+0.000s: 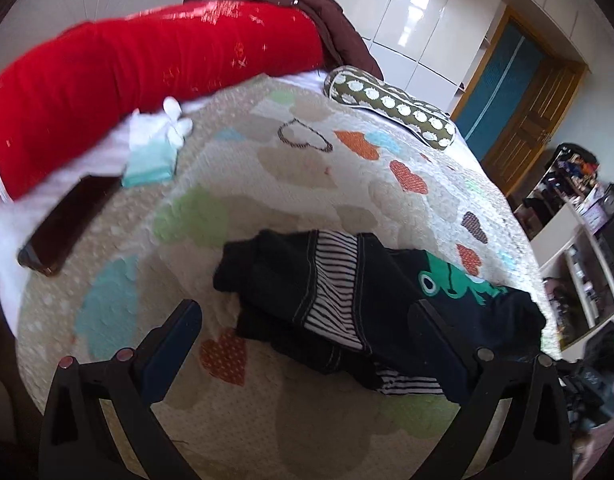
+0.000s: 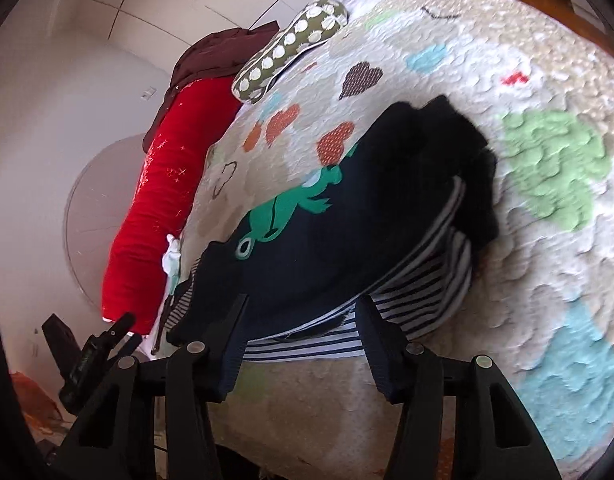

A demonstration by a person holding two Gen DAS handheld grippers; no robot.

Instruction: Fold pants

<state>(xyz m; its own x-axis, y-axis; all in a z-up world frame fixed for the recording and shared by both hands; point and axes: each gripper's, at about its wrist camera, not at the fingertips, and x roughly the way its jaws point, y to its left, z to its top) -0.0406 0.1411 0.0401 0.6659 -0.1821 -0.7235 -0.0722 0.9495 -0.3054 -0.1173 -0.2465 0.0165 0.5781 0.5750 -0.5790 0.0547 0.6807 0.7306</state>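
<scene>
Small dark navy pants (image 1: 347, 292) with a green frog print and black-and-white striped lining lie bunched on a quilted bedspread (image 1: 307, 168). My left gripper (image 1: 307, 332) is open and empty, its fingers hovering on either side of the near part of the pants. In the right wrist view the pants (image 2: 347, 216) lie just beyond my right gripper (image 2: 301, 316), which is open and empty with its fingertips (image 2: 239, 312) at the striped edge.
A red bolster (image 1: 127, 80), a dotted olive pillow (image 1: 391, 108), a brown garment (image 1: 327, 20), a dark phone (image 1: 67, 224) and a white-and-teal cloth (image 1: 155, 152) lie on the bed. Shelves (image 1: 579, 240) and a wooden door (image 1: 539, 120) stand at the right.
</scene>
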